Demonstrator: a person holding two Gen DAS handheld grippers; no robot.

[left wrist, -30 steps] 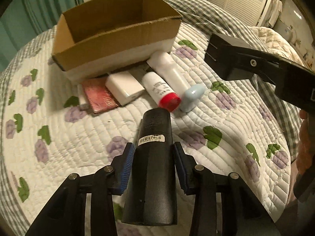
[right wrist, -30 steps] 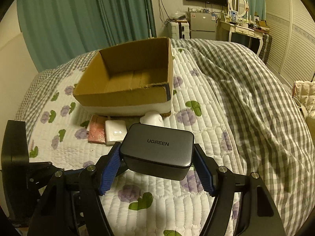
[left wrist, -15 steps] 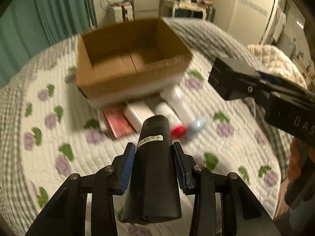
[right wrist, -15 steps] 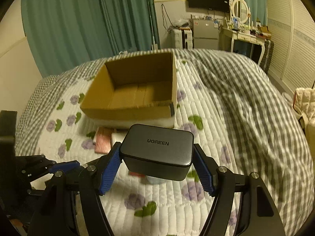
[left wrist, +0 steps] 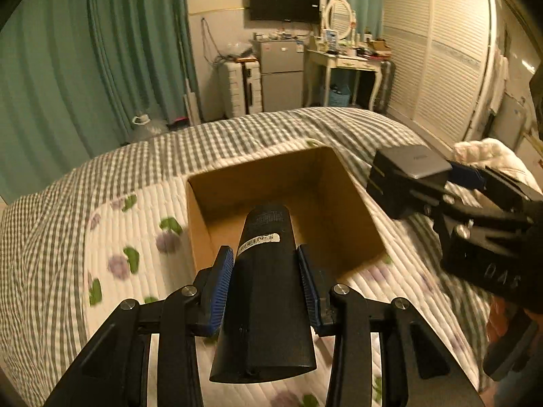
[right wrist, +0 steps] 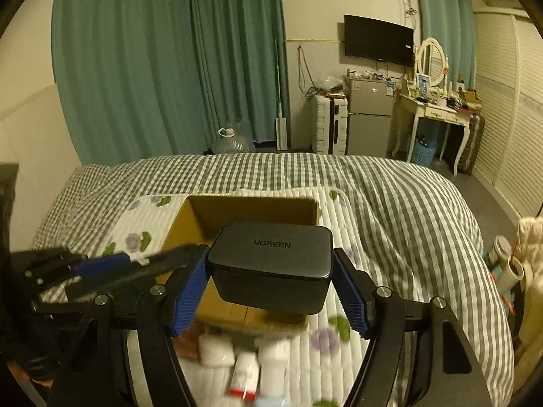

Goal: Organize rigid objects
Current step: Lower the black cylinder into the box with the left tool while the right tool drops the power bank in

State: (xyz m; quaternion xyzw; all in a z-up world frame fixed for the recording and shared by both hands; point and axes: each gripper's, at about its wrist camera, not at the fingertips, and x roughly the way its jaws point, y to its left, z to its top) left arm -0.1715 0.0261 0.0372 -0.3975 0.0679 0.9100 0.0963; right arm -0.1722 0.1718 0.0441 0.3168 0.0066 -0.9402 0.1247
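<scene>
My left gripper [left wrist: 266, 285] is shut on a black cylinder [left wrist: 264, 291] and holds it above the near edge of an open cardboard box [left wrist: 237, 183] on the bed. My right gripper [right wrist: 271, 288] is shut on a grey UGREEN charger [right wrist: 271, 257] and holds it over the same box [right wrist: 251, 205]. The right gripper with the charger [left wrist: 412, 164] shows at the right of the left wrist view, beside the box. The left gripper [right wrist: 112, 268] shows at the left of the right wrist view. White bottles [right wrist: 275, 363], a red-capped bottle [right wrist: 242, 380] and a white block [right wrist: 217, 352] lie before the box.
The box stands on a white quilt with purple and green flowers [left wrist: 129, 257] over a grey checked bedspread [right wrist: 407, 210]. Green curtains [right wrist: 163, 68], a small fridge [right wrist: 366, 125], a dressing table [right wrist: 437, 112] and slatted wardrobe doors [left wrist: 441, 61] stand beyond the bed.
Both grippers have risen and moved forward towards the box, each still holding its object. The loose items before the box have dropped out of the left wrist view.
</scene>
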